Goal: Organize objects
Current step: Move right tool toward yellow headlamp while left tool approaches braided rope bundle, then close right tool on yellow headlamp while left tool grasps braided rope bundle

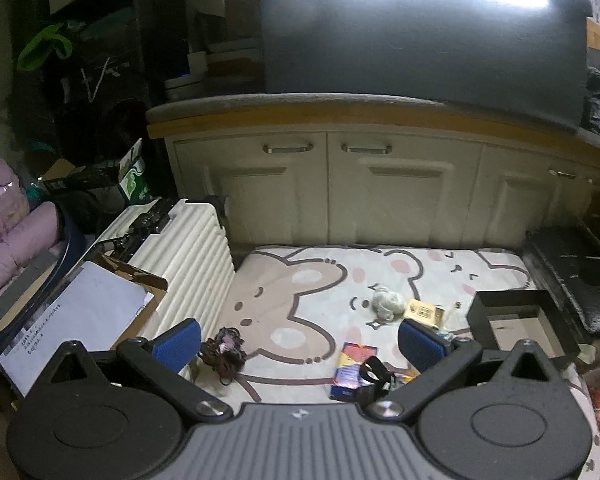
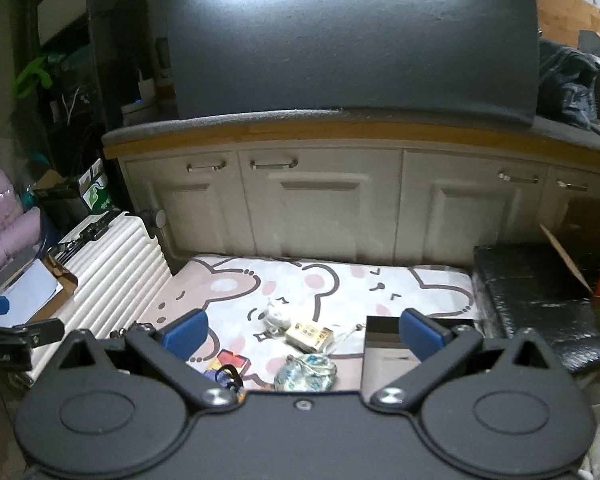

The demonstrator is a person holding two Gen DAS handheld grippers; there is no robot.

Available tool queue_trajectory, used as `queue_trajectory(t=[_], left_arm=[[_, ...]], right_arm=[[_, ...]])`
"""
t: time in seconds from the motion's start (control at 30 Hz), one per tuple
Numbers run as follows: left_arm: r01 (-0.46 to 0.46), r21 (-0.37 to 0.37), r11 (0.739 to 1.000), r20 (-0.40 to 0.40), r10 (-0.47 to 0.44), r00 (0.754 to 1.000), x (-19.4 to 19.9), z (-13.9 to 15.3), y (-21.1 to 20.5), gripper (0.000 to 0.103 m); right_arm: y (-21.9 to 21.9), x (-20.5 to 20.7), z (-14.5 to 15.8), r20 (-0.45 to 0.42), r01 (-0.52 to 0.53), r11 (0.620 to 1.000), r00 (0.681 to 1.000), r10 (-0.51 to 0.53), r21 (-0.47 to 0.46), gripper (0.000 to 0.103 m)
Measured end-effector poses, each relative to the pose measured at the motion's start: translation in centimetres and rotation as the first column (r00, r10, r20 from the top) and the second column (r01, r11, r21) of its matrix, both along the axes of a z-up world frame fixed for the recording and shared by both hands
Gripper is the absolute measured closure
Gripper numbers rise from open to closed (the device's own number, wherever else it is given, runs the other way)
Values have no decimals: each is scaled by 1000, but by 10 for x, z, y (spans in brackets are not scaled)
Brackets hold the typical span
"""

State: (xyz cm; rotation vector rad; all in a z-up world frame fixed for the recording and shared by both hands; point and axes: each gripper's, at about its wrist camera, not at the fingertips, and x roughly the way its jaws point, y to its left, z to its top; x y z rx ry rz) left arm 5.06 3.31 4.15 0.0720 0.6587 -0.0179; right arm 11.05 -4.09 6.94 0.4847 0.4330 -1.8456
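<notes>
Small objects lie on a bear-print mat (image 1: 300, 280). In the left wrist view I see a dark brown tangled piece (image 1: 225, 350), a grey-white fluffy ball (image 1: 387, 302), a yellow box (image 1: 423, 313), a red-and-blue packet (image 1: 353, 368) and a black clip (image 1: 374, 374). An open black box (image 1: 516, 320) stands at the mat's right. My left gripper (image 1: 300, 340) is open and empty above the mat. In the right wrist view my right gripper (image 2: 306, 332) is open and empty over the yellow box (image 2: 310, 335), a blue-patterned pouch (image 2: 306, 372) and the black box (image 2: 384, 356).
A white ribbed suitcase (image 1: 180, 248) with a clipboard and paper (image 1: 76, 320) lies left of the mat. Cream cabinets (image 1: 380, 192) stand behind. A black case (image 2: 536, 300) lies to the right. A pink jacket (image 1: 4, 240) is at far left.
</notes>
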Motion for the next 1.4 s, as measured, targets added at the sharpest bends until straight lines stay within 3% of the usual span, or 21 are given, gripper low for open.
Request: queue_trajectory(t=[0.37,0.77,1.0,1.27,1.4], left_arm=[[-4,-13,1000,-59,4,998,35,-63,8,0],[59,-15,998,-186,-61,981,55,-156,-3,0],[91,-69,993,-250,-106,962,59,-196,-11,0],[161,-102,982,-311,-185,932,57,-238,-24,0],[188,-106,976,-323,-213,922,56,-253,-28,0]], right_arm=[[-49,-16,-62,-25,-38,998,999,37,-41,0],[-86,-32,-144,-77,-125,987,988,133,101,0],[-104,-35,-175,-59,-226,954,969,241,197,0],[-125,-32,-207,-94,-258,904,947,306,342,0],[-132,-24,-223,-95,-299,864,926,365,406,9]])
